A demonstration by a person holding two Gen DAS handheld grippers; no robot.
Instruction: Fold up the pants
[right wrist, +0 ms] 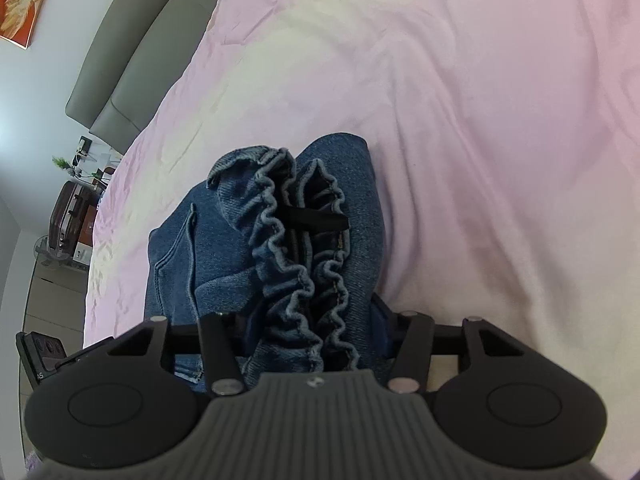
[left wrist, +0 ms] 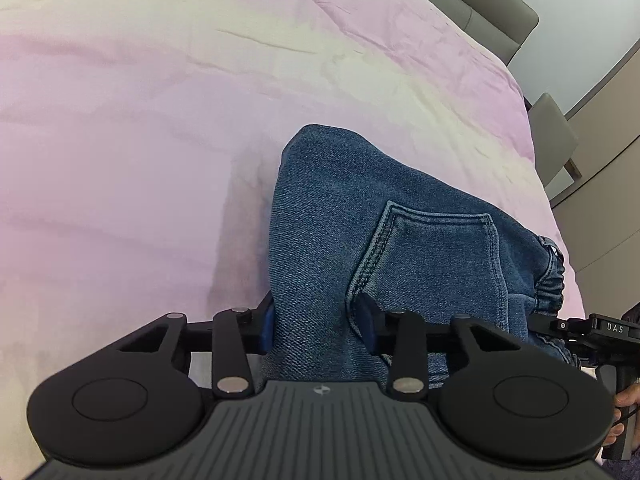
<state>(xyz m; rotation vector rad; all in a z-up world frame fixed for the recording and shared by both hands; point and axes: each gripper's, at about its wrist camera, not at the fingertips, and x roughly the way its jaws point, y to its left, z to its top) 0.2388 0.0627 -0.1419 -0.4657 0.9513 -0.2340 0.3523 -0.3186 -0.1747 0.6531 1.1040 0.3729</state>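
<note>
1. Matte black left gripper (left wrist: 320,328): ribbed grey centre plate with a small round emblem, flanked by two round black discs.
2. Silver rivets on black link bars; blue pads (left wrist: 267,330) inside the jaws.
3. Same build on right gripper (right wrist: 316,330); white letters "DAS" on its side.
4. Bare fingers of the right hand (left wrist: 626,408).

"DAS" in white letters on the right gripper (left wrist: 612,330); nothing else legible

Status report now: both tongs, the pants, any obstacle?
Left tongs shut on jeans. Right tongs shut on waistband. Jeans bunched on pink bedsheet. No obstacle seen.
</note>
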